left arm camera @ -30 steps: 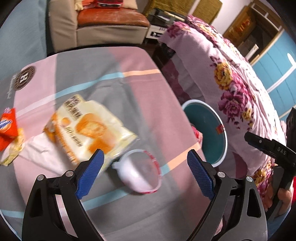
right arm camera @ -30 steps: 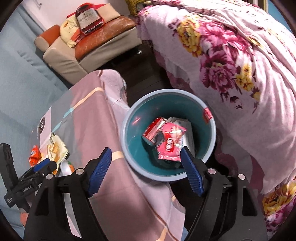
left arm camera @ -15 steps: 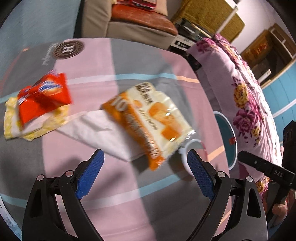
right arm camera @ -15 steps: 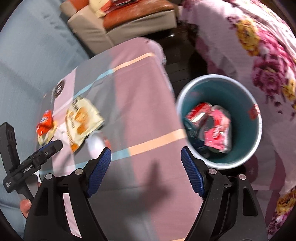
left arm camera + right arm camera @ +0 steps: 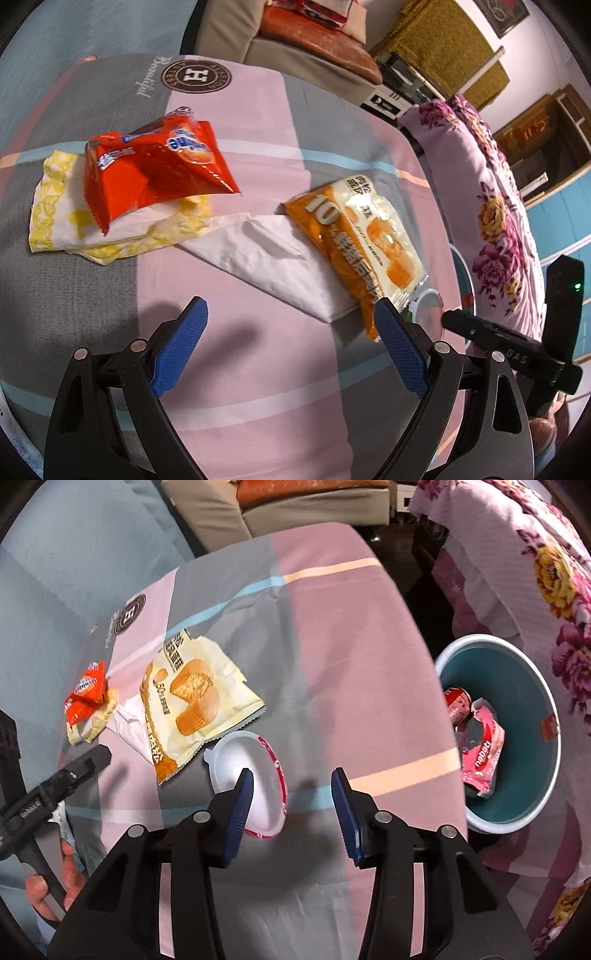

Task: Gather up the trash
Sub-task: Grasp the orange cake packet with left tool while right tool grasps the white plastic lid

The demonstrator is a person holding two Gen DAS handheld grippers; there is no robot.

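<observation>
Swinging back from the teal plastic bin, the right gripper now hangs half-open and empty over the round white plastic lid on the counter; the left gripper, wide open, faces the orange-and-cream snack wrapper, likely next.

Trash on a cloth-covered table

The pink-and-grey tablecloth carries a yellowish cake wrapper, white lid, tissue and yellow-patterned napkin.

Glossy, crinkled red wrapper on matt white paper napkin; woven cloth tablecloth underneath; smooth plastic bin nearby.
</observation>
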